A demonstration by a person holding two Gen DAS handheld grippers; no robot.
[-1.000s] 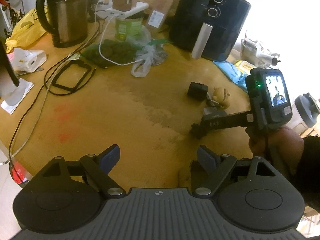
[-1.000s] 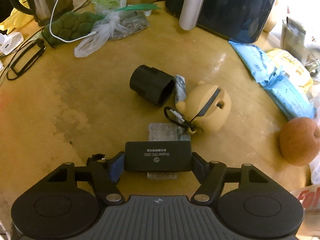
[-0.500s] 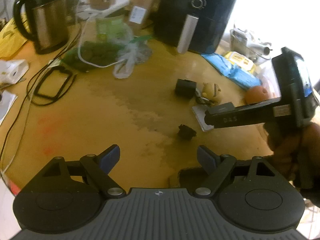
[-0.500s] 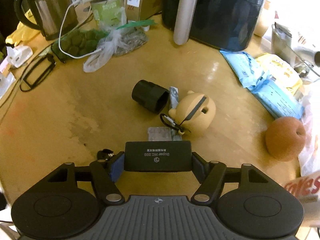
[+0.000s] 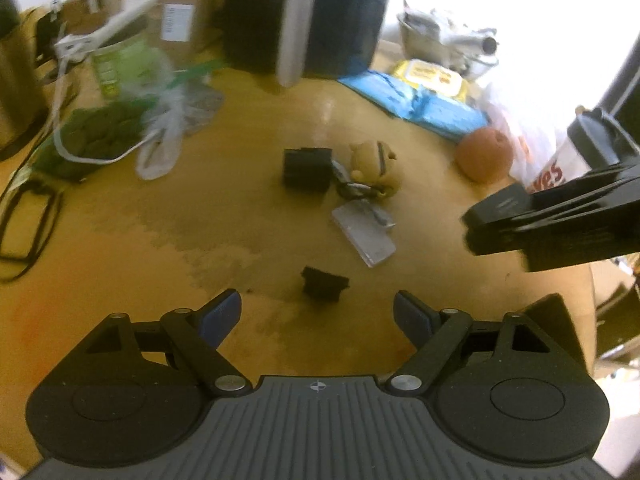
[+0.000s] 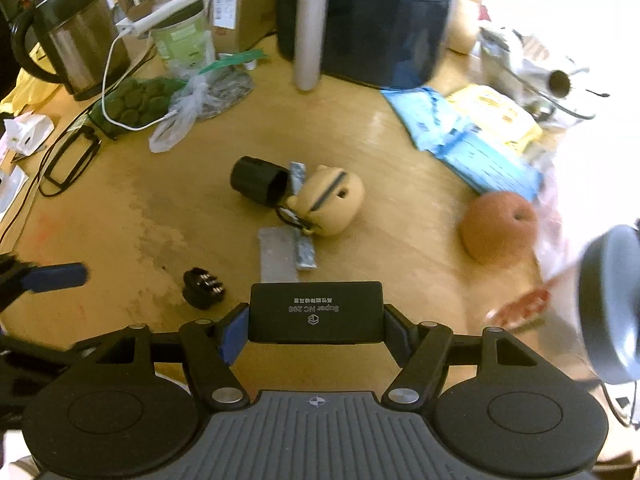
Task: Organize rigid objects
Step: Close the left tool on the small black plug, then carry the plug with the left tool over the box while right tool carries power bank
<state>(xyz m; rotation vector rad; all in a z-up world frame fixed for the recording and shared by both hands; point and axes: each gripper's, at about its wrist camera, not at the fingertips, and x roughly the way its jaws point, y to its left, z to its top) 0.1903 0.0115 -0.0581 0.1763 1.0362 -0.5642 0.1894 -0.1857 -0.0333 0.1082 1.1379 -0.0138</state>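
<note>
While the right gripper [image 6: 316, 320] squeezes a black box [image 6: 315, 312], the left gripper [image 5: 317, 314] is wide open w/ a small black part [image 5: 323, 284] at 12 o'clock.

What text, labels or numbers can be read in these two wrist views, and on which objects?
"Super NC 200": flat black rectangular box clamped in the right gripper; the small line beside it is unreadable.
"...es": red letters, cut off, on the white plastic bag.
Green tub, cardboard box sticker, yellow wipes pack: blurred.
Left gripper: no text.
</note>
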